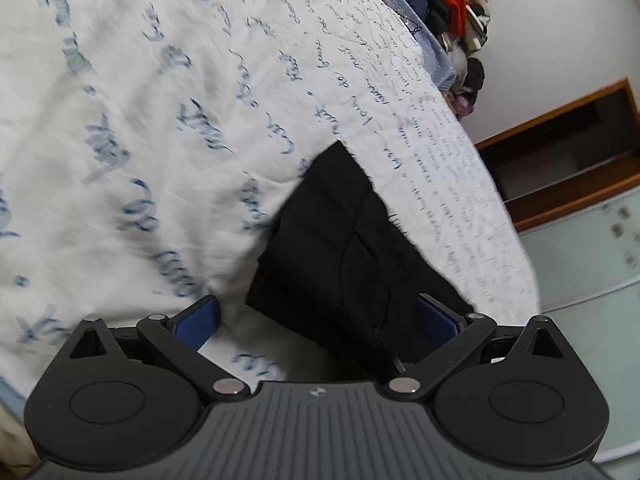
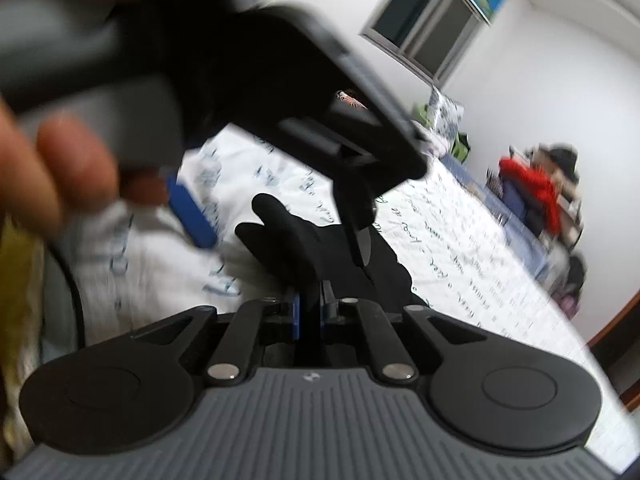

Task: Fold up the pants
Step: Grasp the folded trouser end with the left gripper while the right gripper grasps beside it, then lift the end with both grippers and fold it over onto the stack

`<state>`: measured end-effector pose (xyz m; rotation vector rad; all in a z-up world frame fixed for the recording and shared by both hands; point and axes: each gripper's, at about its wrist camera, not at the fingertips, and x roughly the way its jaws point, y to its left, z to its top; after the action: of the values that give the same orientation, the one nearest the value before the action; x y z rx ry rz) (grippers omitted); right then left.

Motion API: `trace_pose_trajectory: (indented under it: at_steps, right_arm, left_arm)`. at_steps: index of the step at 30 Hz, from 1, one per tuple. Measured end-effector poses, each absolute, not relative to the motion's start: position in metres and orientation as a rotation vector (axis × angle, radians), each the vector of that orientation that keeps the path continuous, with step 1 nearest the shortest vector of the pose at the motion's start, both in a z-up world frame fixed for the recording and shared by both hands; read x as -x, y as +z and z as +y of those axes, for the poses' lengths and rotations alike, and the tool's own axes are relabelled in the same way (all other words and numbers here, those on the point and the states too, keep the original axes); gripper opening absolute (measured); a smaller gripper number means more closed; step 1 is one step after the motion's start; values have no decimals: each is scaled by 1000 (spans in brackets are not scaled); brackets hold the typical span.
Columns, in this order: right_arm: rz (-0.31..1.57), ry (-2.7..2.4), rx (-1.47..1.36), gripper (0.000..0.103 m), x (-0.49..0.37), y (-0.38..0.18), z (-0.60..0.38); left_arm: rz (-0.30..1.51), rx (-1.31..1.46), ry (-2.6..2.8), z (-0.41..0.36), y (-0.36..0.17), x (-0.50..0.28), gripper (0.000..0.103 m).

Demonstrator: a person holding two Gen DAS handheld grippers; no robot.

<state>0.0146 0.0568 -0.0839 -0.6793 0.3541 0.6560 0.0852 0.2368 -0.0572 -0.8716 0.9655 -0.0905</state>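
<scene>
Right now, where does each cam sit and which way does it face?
Left wrist: on the left tongs, angled down over black pants on the script-print sheet; tongs open, pants between the pads.
Right wrist: on the right tongs, shut on pants; the left tongs and a blurred hand fill the upper left.
Shared: pants, sheet, clothes pile.

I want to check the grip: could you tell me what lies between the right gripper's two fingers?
In the right wrist view, the right gripper is shut on a fold of the black pants; only that cloth lies between its fingers.
</scene>
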Motion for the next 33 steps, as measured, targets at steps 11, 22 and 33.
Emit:
trace_pose_trajectory:
  at_steps: [11,22,33]
  right_arm:
    - [403,665,401,7,-31,-65,25]
    - [392,627,498,43,-16,-71,14]
    - [485,587,223,56,-14,-51,-90]
  left_arm:
    - [952,871,-90,220,-61,-121,57]
    - [892,871,-135,216,-61,-115,21]
    - [831,717,-127,199,-42,-108,21]
